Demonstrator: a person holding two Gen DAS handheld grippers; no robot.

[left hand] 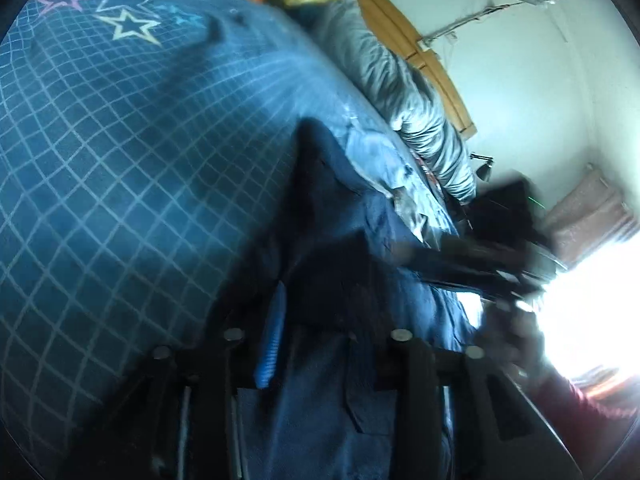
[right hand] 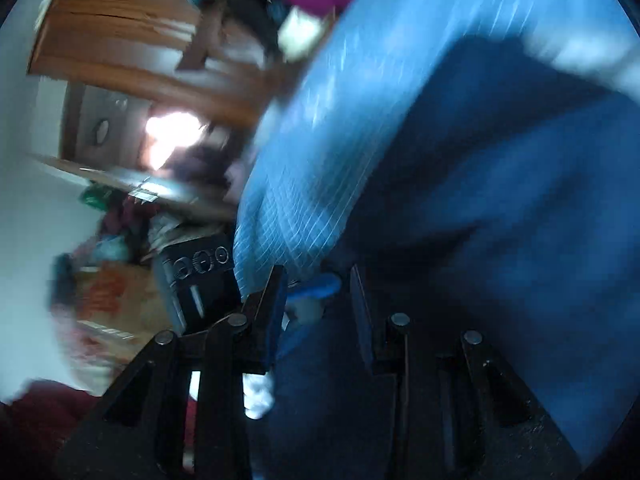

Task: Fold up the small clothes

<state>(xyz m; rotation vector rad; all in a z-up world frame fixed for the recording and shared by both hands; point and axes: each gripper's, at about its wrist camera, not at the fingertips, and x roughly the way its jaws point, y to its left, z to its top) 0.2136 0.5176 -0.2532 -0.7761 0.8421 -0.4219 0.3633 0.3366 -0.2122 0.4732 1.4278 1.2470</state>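
Blue bedspread [left hand: 120, 152], pale grid lines, outlined stars near its far edge. Grey pillow [left hand: 404, 92] along the wooden headboard [left hand: 420, 52], beside the white wall [left hand: 520, 80]. Wooden cabinet [right hand: 120, 32], blurred. Black appliance with round dials [right hand: 200, 268] beside the bed.

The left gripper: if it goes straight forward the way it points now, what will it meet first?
Most likely the dark blue garment, which already lies between the fingers of the left gripper. Behind it is the blue checked bedcover. Blur makes the depth uncertain.
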